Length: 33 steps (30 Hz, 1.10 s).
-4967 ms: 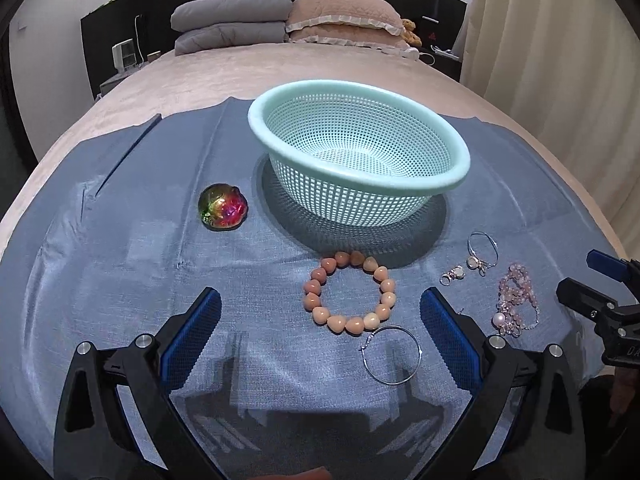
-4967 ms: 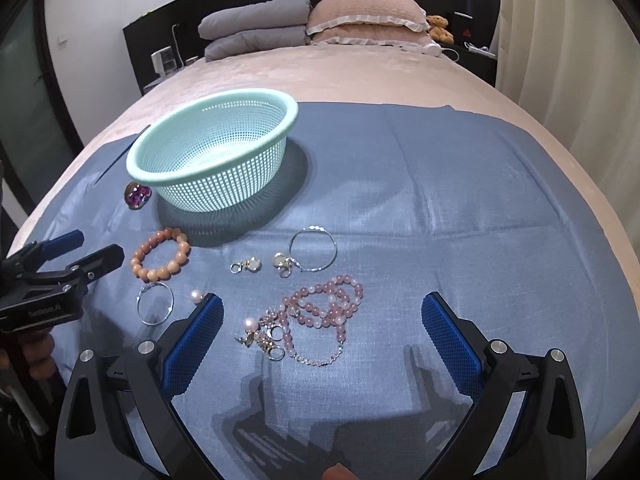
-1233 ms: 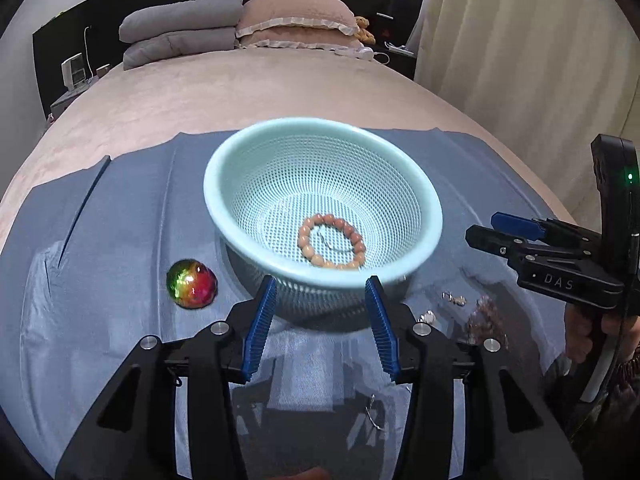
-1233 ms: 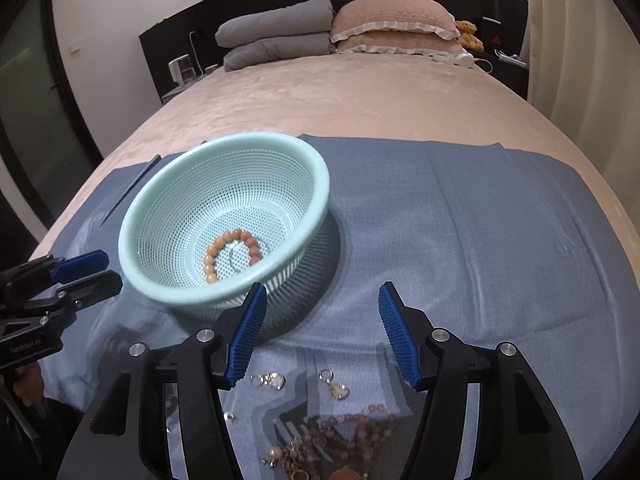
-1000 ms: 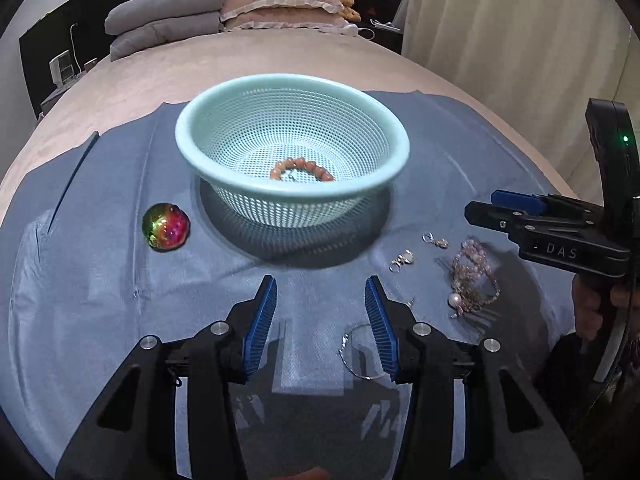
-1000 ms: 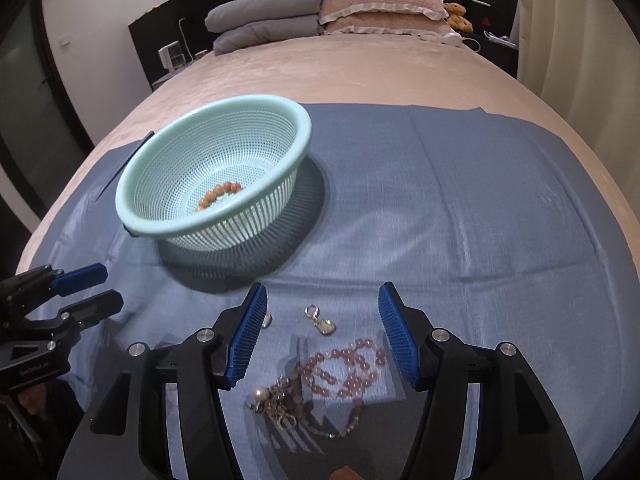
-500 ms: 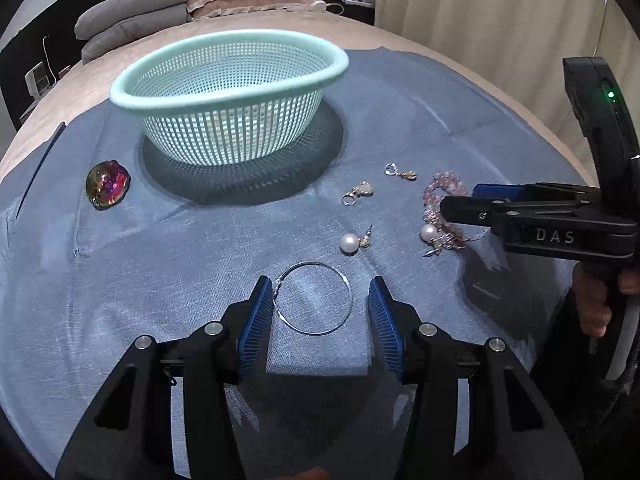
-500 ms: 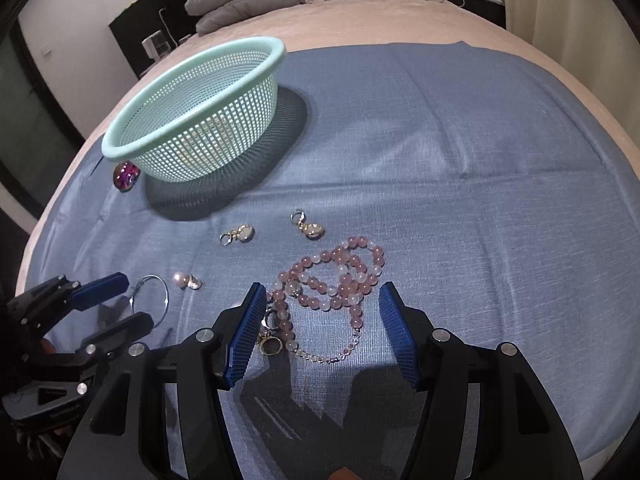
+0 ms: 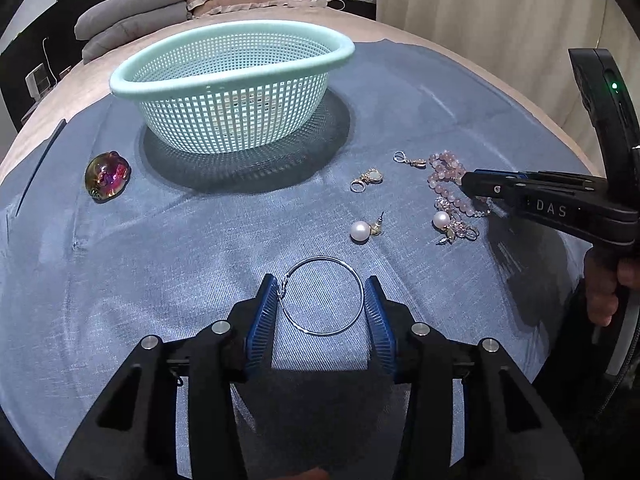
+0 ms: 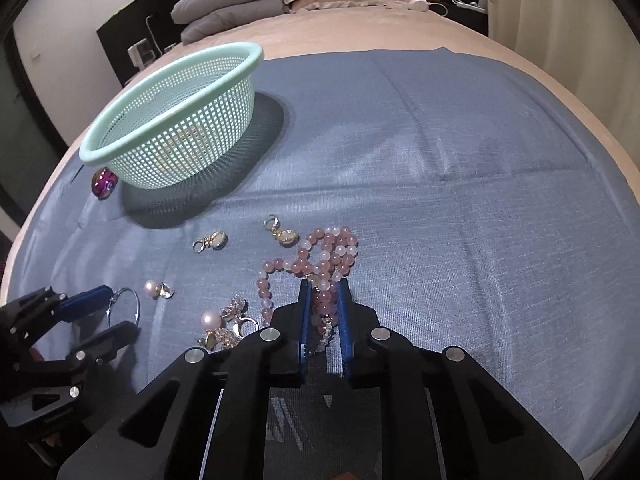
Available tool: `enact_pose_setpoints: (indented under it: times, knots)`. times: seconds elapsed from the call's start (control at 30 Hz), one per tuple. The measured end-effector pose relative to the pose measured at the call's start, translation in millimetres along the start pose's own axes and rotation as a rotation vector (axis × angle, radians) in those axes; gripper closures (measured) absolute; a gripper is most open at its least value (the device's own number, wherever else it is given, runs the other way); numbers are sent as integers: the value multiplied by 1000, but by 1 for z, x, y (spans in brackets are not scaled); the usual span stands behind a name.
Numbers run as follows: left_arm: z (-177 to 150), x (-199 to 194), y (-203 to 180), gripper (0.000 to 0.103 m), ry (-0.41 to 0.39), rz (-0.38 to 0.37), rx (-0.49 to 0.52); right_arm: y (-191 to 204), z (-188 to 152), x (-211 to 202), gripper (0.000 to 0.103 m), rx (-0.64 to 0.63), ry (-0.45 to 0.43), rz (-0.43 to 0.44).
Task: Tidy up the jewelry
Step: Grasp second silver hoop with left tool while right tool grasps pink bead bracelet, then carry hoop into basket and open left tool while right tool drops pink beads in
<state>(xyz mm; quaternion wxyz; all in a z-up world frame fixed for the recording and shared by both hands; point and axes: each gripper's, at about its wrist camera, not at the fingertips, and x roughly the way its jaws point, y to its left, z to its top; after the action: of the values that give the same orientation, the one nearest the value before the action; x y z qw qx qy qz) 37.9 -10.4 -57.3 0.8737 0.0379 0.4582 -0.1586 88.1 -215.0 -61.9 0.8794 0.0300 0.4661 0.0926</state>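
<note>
A silver hoop [image 9: 325, 295] lies on the blue cloth between the fingers of my left gripper [image 9: 322, 290], which is open around it with the pads close to its sides. My right gripper [image 10: 323, 285] is closed down on the pink bead necklace [image 10: 320, 256], whose beads sit between its blue pads; it also shows in the left wrist view [image 9: 447, 170]. The mint basket [image 9: 232, 92] stands behind. Two pearl earrings [image 9: 364, 232] [image 9: 442, 219] and two gold charms [image 9: 367, 178] [image 9: 408, 159] lie loose on the cloth.
An iridescent glass ornament [image 9: 106, 175] lies left of the basket. The blue cloth [image 10: 460, 184] covers a bed with pillows [image 9: 132, 28] at the far end. A curtain [image 9: 480, 8] hangs on the right.
Both grippers have dropped lower and moved forward. The left one now straddles the silver hoop. The right one has narrowed onto the pink necklace.
</note>
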Motion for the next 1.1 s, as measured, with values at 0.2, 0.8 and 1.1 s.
enact_pose_setpoints:
  times: [0.2,0.8,1.1]
  knots:
    - [3,-17,11,57,-17,-36,-45,-11,8,-27,97,14,-53,24]
    - [33,-85,23,57,-102,30,-51,14,68,-122,97,-132,-271,29]
    - [81,-110,35,57,-186,49,-31,50,128,-165,97,-226,-393,58]
